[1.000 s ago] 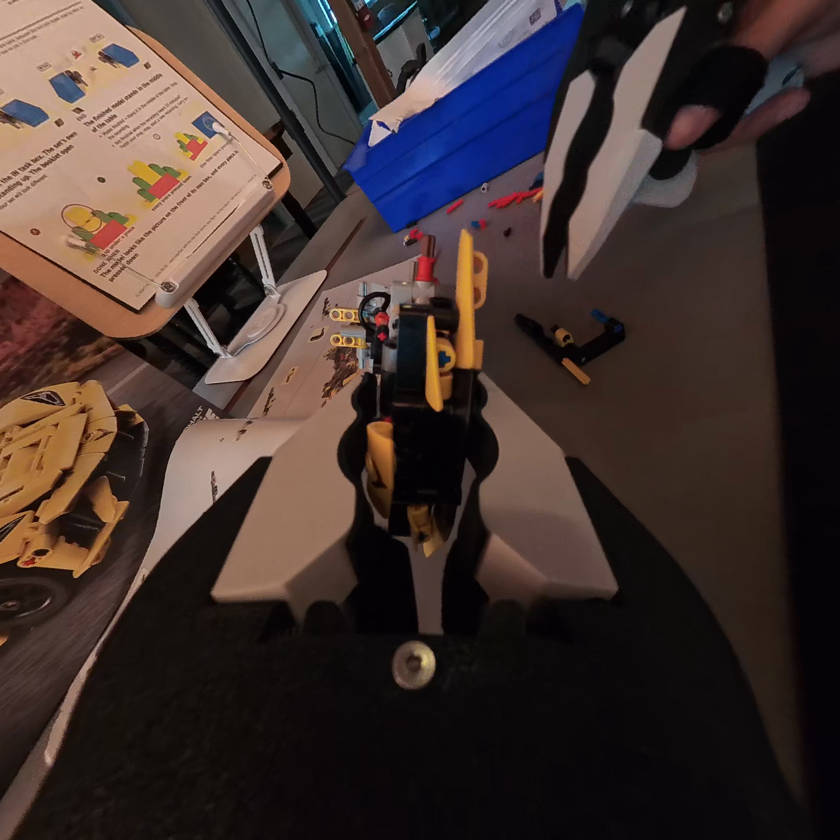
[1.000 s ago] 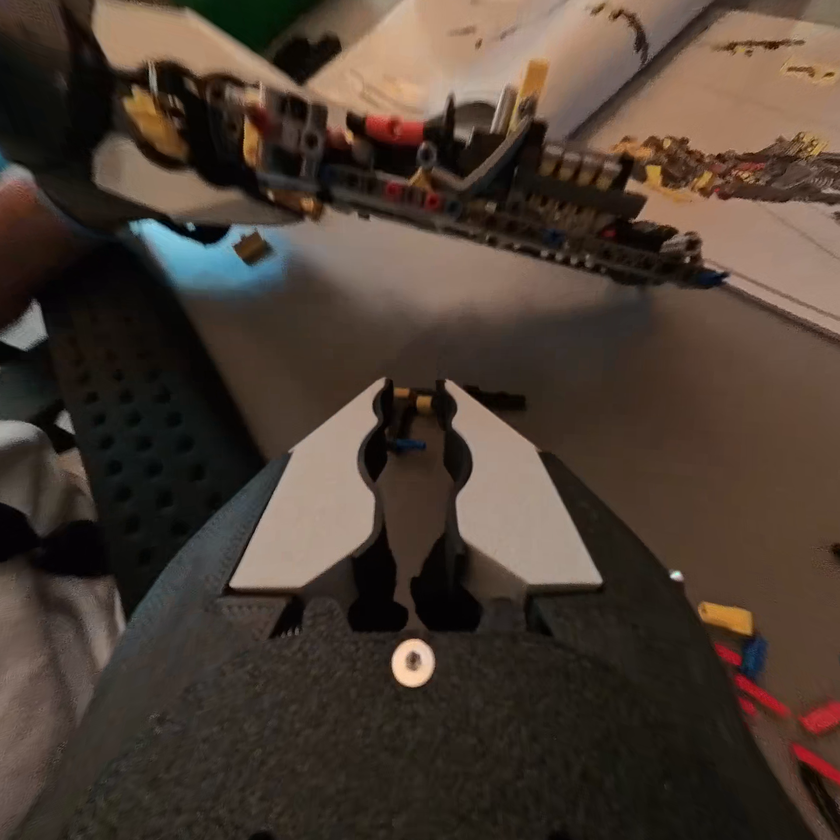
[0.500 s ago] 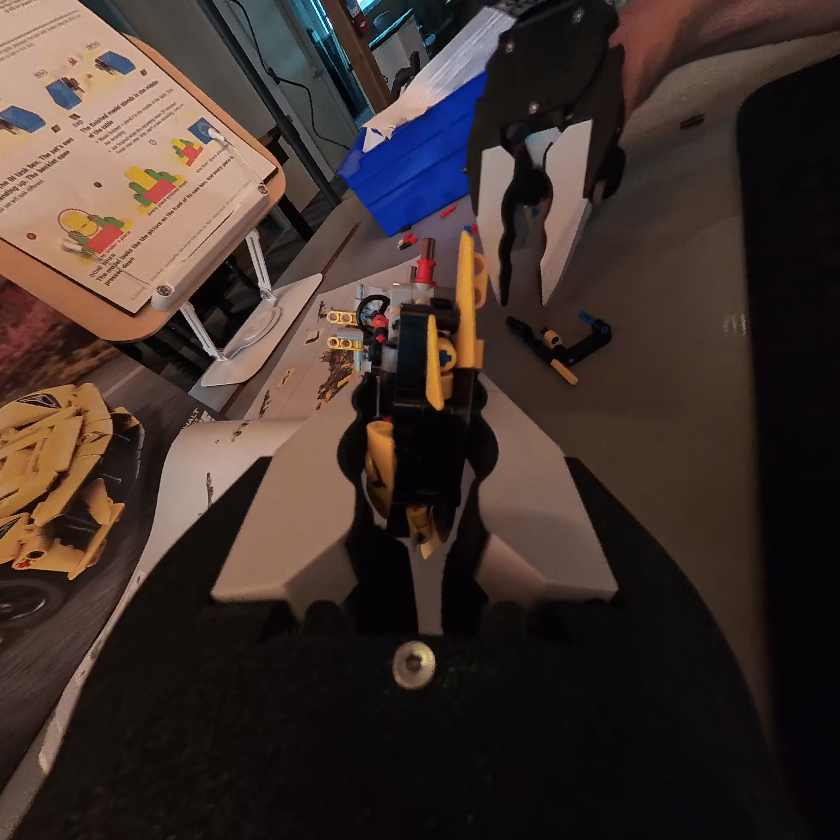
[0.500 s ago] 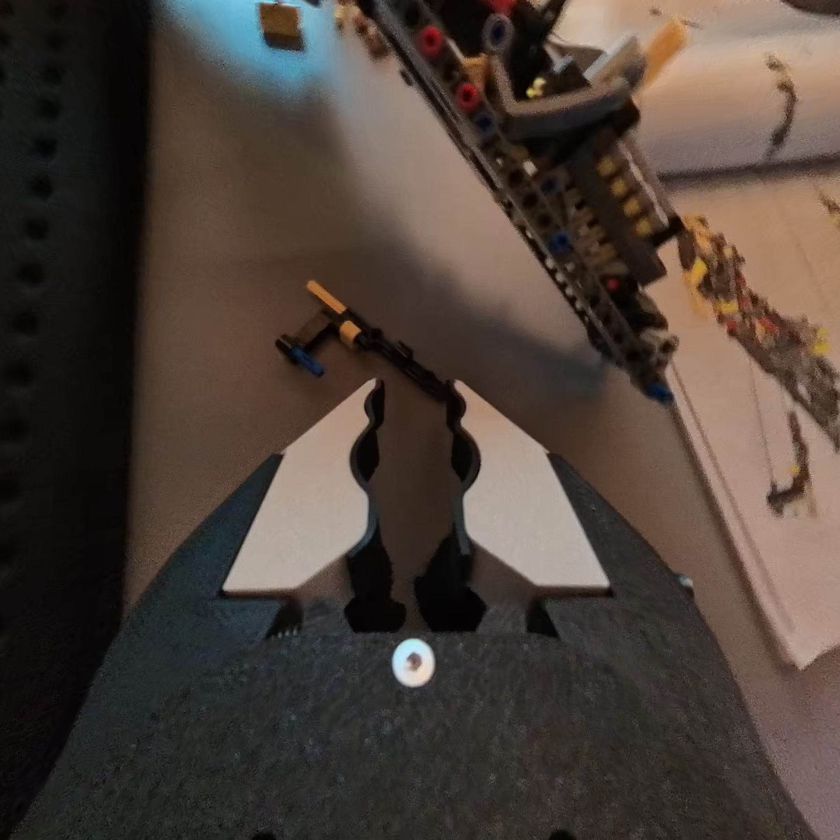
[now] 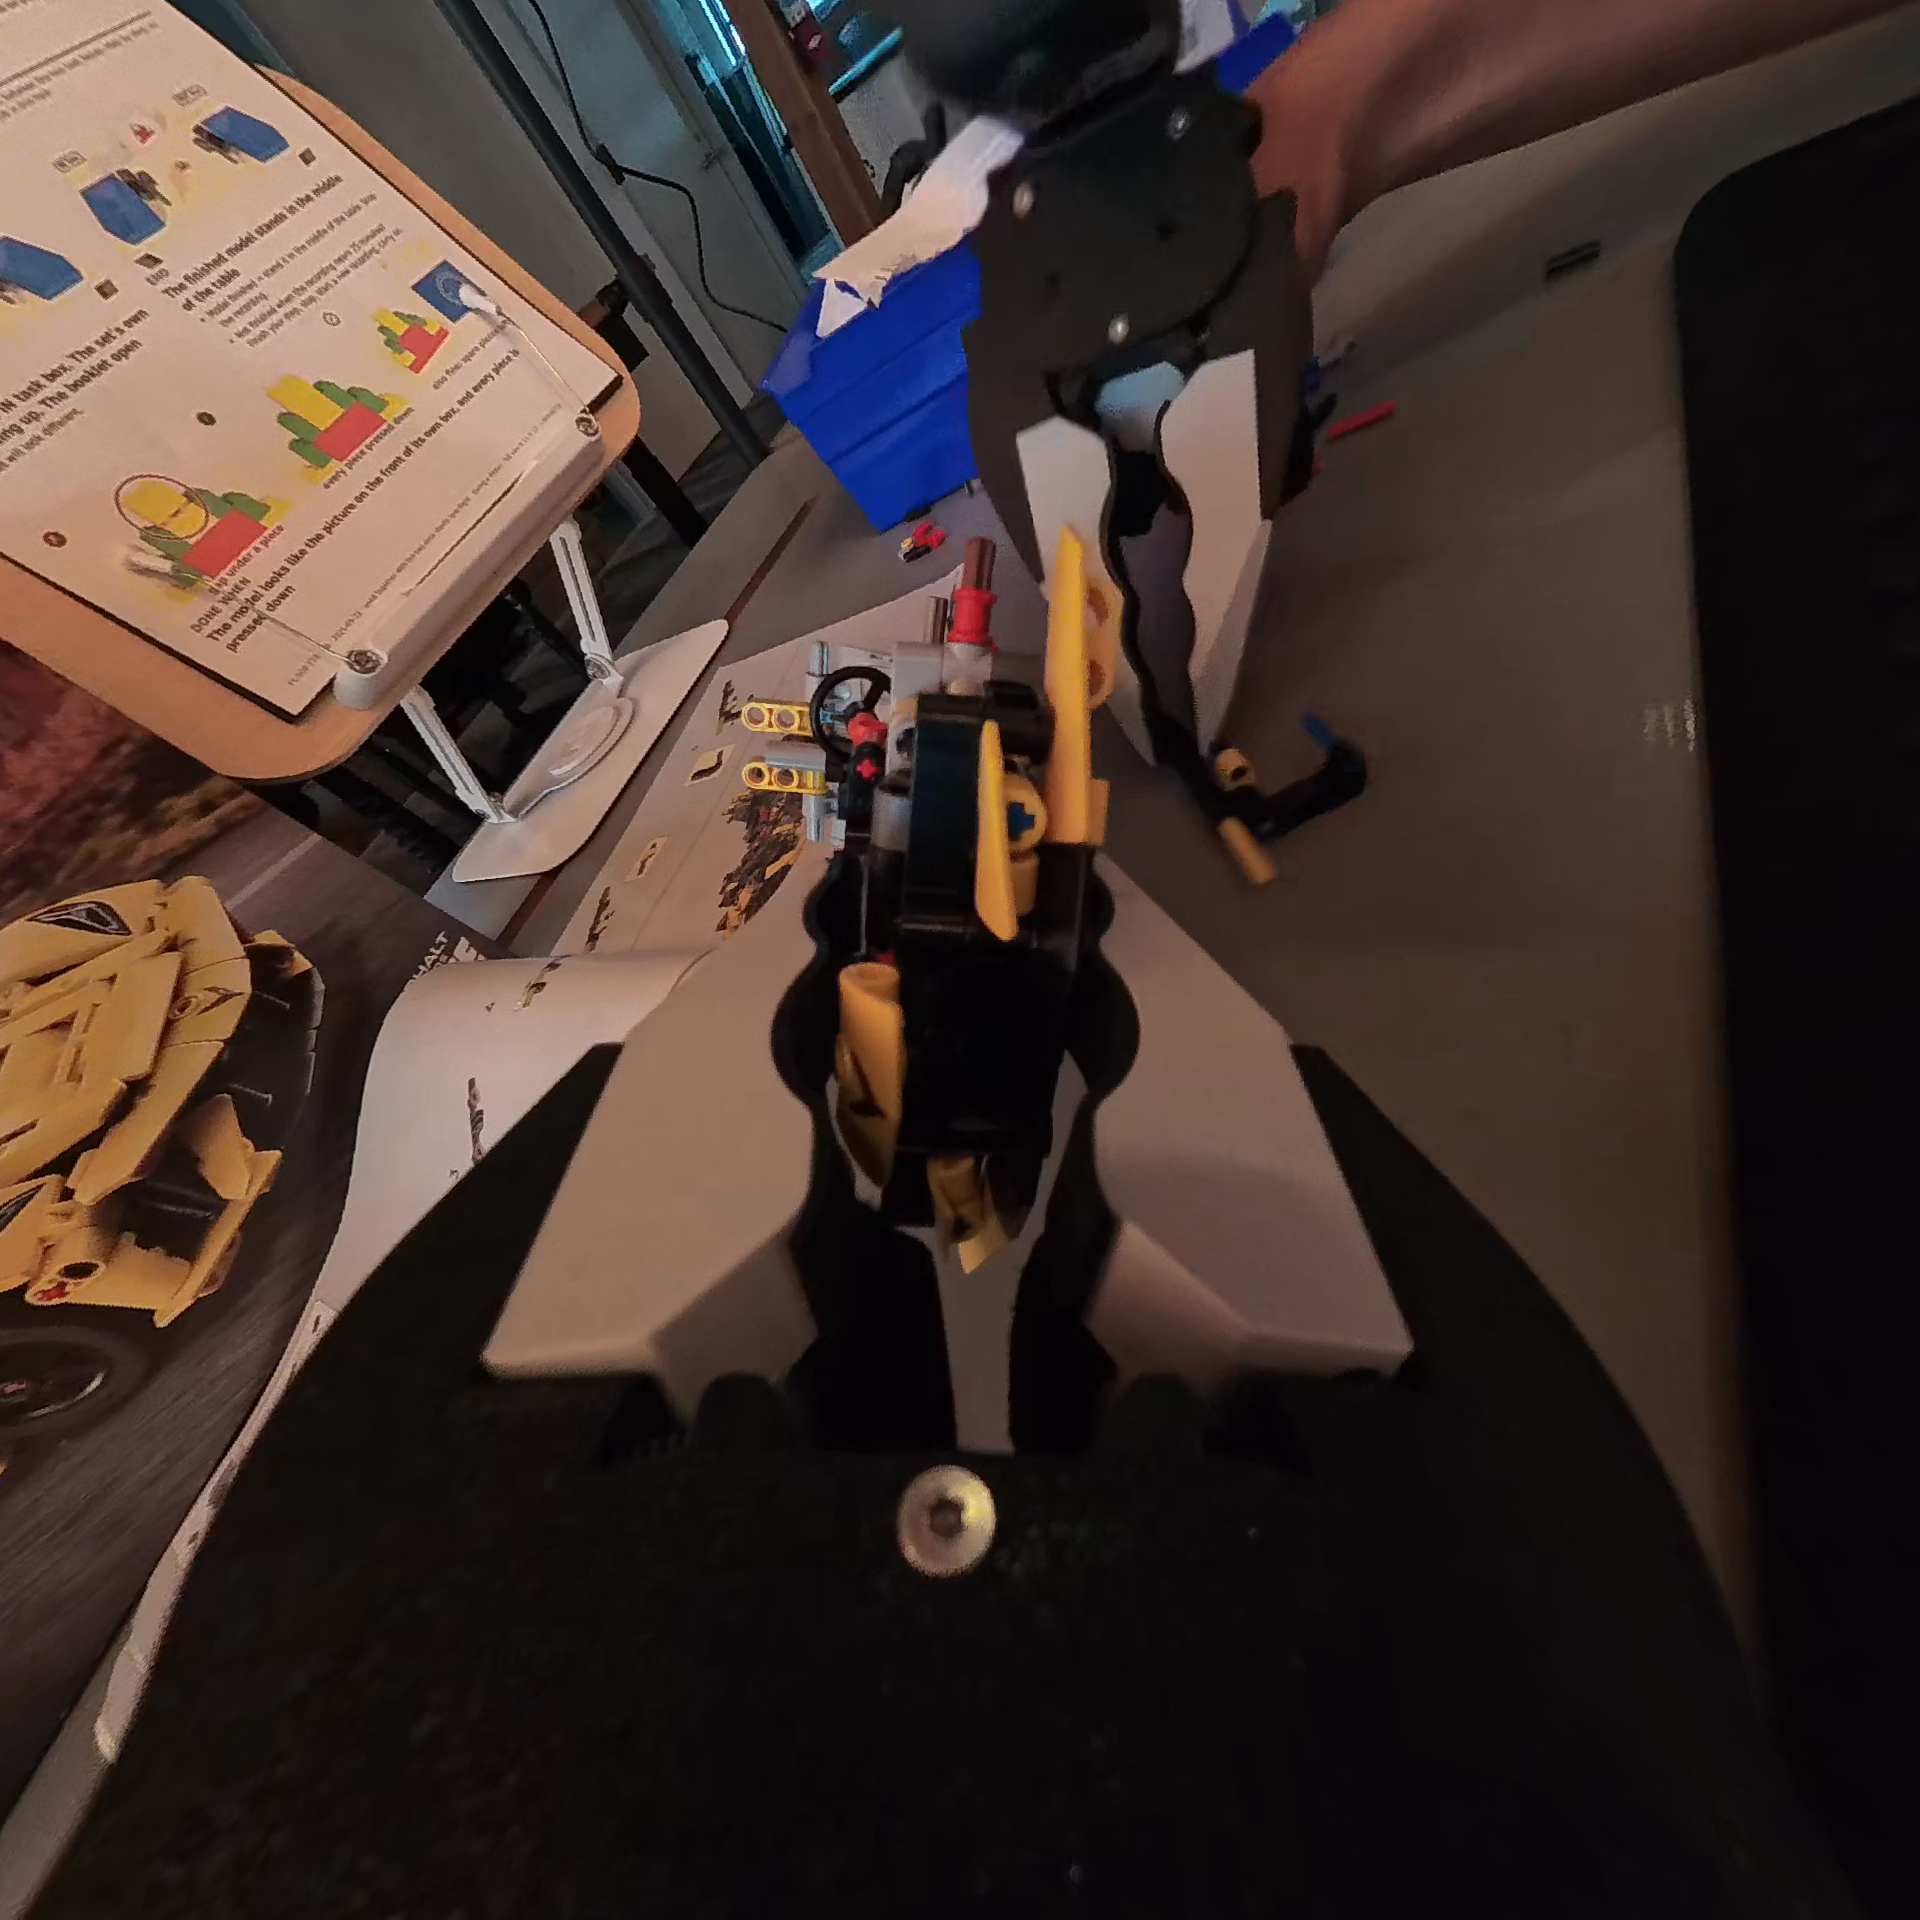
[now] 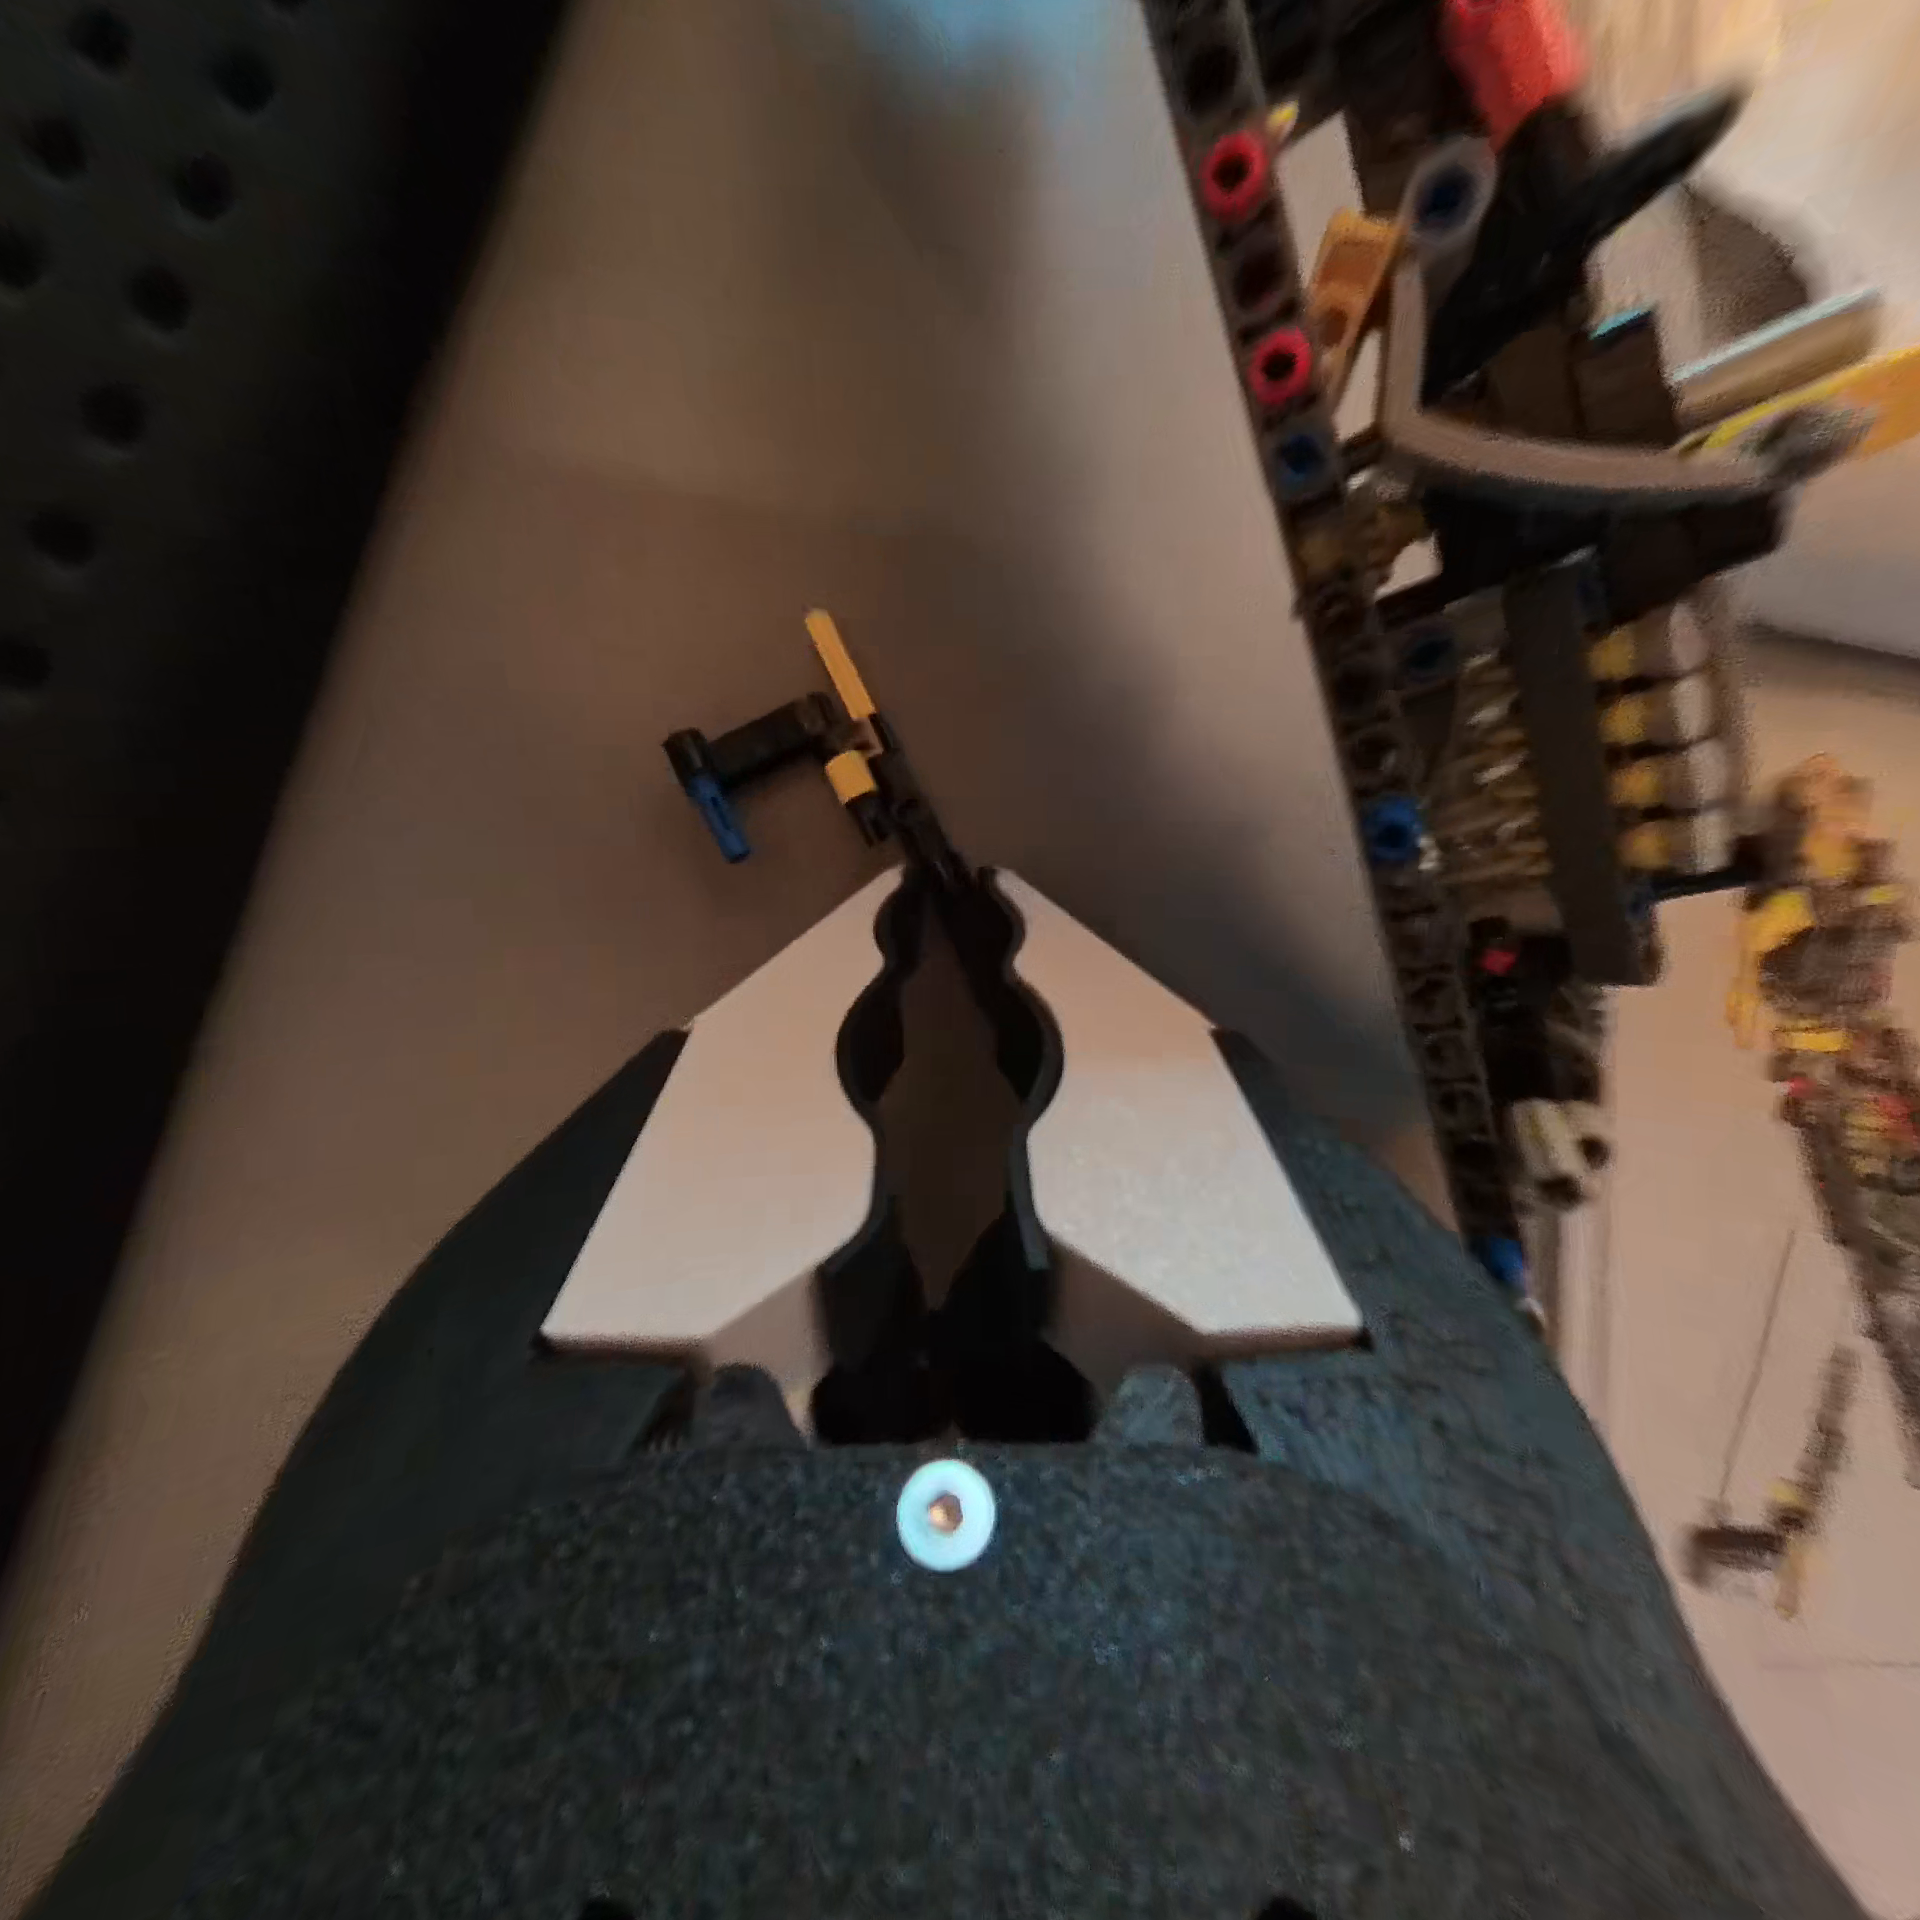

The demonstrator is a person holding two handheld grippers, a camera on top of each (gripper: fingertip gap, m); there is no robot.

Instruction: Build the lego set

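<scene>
The small black-and-yellow piece [image 6: 821,753] lay on the surface straight ahead of the right claw [image 6: 945,883], its black stem between the slightly parted tips. The left claw [image 5: 951,935], farther off, gripped the half-built car [image 5: 956,883].

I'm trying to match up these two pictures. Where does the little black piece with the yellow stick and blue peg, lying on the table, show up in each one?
Left wrist view: the small black piece lies right of centre, at the far gripper's tips.
Right wrist view: it lies just above centre, at the right gripper, whose tips straddle its black end.
Shared landmark: the half-built car, centre in one, at the right edge in the other.
</scene>
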